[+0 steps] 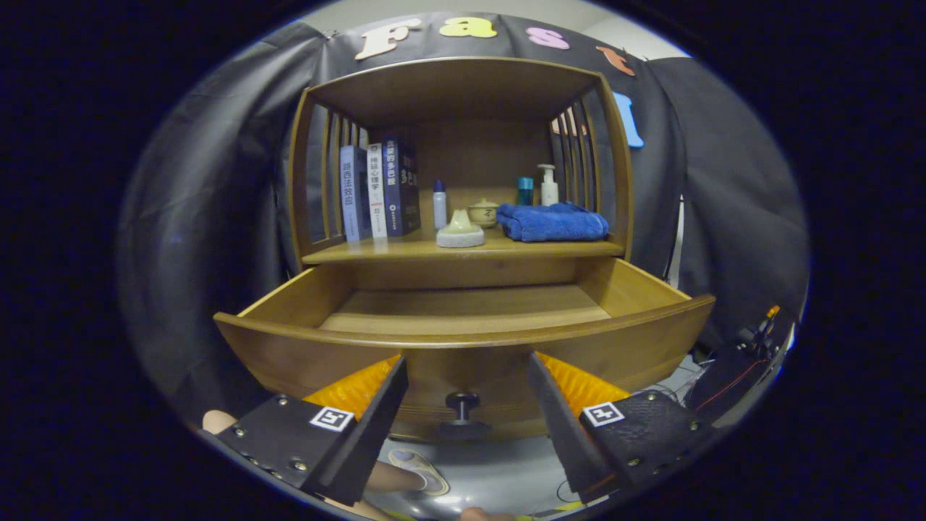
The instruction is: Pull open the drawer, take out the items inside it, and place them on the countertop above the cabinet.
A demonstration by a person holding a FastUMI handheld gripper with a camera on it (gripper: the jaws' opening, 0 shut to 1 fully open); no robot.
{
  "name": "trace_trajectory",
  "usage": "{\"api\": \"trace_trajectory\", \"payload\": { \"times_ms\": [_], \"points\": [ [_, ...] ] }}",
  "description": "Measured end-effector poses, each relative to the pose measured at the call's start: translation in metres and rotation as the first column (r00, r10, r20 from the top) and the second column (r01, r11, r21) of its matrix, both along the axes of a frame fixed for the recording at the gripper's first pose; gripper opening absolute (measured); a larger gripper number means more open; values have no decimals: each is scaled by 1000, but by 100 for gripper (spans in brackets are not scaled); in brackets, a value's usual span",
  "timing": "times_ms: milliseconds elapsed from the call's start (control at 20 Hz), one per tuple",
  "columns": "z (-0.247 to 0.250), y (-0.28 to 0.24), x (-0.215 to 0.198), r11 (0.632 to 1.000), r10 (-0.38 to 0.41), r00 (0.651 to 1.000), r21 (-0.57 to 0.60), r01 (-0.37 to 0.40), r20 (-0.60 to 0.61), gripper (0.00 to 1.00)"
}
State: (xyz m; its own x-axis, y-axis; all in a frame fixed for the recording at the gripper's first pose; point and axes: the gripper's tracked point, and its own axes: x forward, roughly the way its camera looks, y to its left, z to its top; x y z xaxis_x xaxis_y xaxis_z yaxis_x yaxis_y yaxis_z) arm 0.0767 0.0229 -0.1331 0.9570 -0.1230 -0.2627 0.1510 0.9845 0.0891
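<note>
Fingers [466, 376] spread wide, gripping nothing, level with the drawer [463, 340] front. Knob [462, 405] sits between them, touching neither. Drawer pulled out; visible floor bare, near strip hidden behind the front panel. On the bench [463, 250] above: books [380, 189] at 10 o'clock, towel [553, 221] at 1 o'clock, small bottles, possibly a ceramic dish [460, 231] at centre.

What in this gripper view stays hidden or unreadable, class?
1. Front strip of the open wooden drawer floor: hidden by its own front panel.
2. Small teal bottle: lower part hidden behind the folded blue towel.
3. Open gripper: fingertips spread either side of the dark round knob.
</note>
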Motion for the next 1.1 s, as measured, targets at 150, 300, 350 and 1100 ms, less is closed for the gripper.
{"api": "trace_trajectory", "payload": {
  "times_ms": [150,300,350,1100],
  "points": [
    [2,0,-3,1000,5,1000,-30,-4,7,99],
    [2,-1,-3,999,5,1000,-47,-5,8,99],
    [1,-1,-2,999,6,1000,-48,-5,10,99],
    [11,-6,52,998,6,1000,-60,-4,21,99]
  ]
}}
